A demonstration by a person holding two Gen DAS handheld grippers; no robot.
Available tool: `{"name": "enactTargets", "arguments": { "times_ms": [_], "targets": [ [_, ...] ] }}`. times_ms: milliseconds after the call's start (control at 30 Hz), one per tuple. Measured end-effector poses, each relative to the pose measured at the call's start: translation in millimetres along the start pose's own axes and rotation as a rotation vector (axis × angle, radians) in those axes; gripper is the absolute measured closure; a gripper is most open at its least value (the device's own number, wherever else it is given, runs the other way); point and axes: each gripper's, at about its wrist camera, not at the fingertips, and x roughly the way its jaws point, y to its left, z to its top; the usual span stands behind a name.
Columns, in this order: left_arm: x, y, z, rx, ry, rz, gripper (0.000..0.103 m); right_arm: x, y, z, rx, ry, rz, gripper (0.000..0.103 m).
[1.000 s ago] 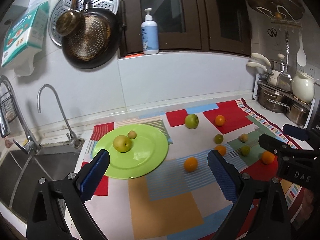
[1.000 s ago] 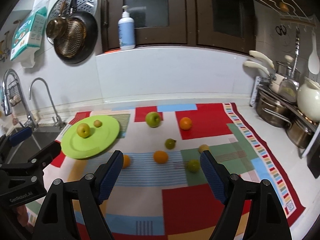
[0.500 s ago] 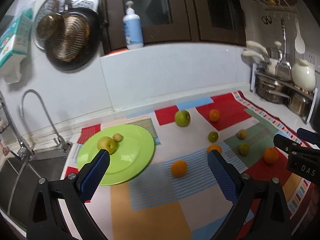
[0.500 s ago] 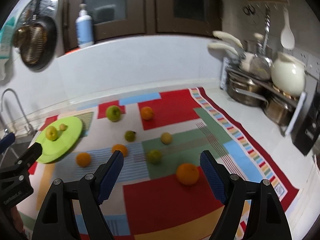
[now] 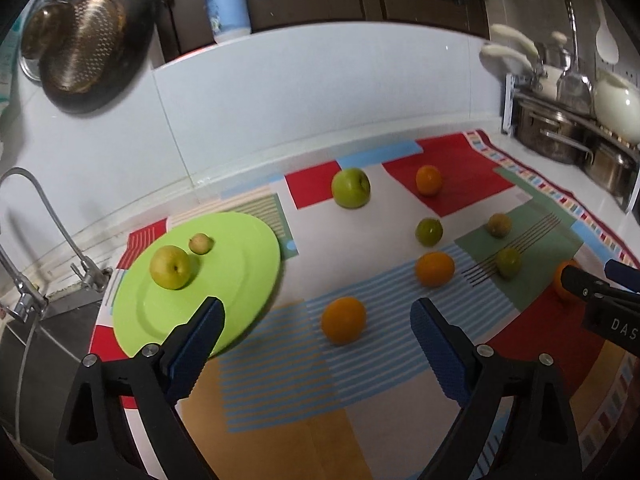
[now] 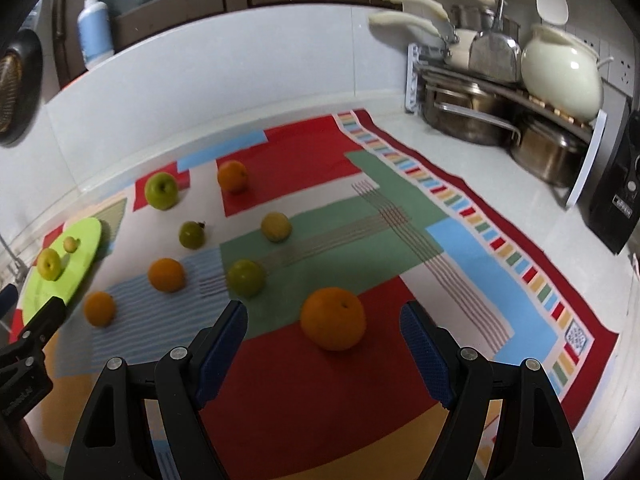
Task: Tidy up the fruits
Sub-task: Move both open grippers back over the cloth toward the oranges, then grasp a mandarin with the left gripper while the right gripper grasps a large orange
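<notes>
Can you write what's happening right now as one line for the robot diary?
left tool: open, empty, over orange | right tool: open, empty, at big orange | plate: two fruits

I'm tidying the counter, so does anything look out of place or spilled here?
Nothing is spilled or damaged. Only two fruits sit on the green plate; the others, such as the green apple and the big orange, lie scattered across the patterned cloth.
</notes>
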Motion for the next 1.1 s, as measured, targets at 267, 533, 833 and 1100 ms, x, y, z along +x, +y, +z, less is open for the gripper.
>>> {"name": "enactTargets", "arguments": {
  "times_ms": [267,533,833,1100],
  "targets": [
    [31.9,-4.7,-3.8,0.012,0.082,-0.039,0.03,25.7,-3.6,-3.7,0.02,0.059,-0.025,0.027],
    [52.8,-5.9,-3.9,-0.005,0.13,-0.074,0.057,43.0,-5.3,-1.0,0.027,0.092,-0.04,0.041],
    [61.8,-8.5,-6.3,0.004,0.153,-0.072,0.069,49.6,-2.1,-1.3,-0.002,0.104,-0.036,0.06],
    [45.7,-8.4,-3.6,0.007,0.126,-0.107,0.069,39.5,1.2,-0.2,-0.023,0.081,-0.001,0.061]
  ]
}}
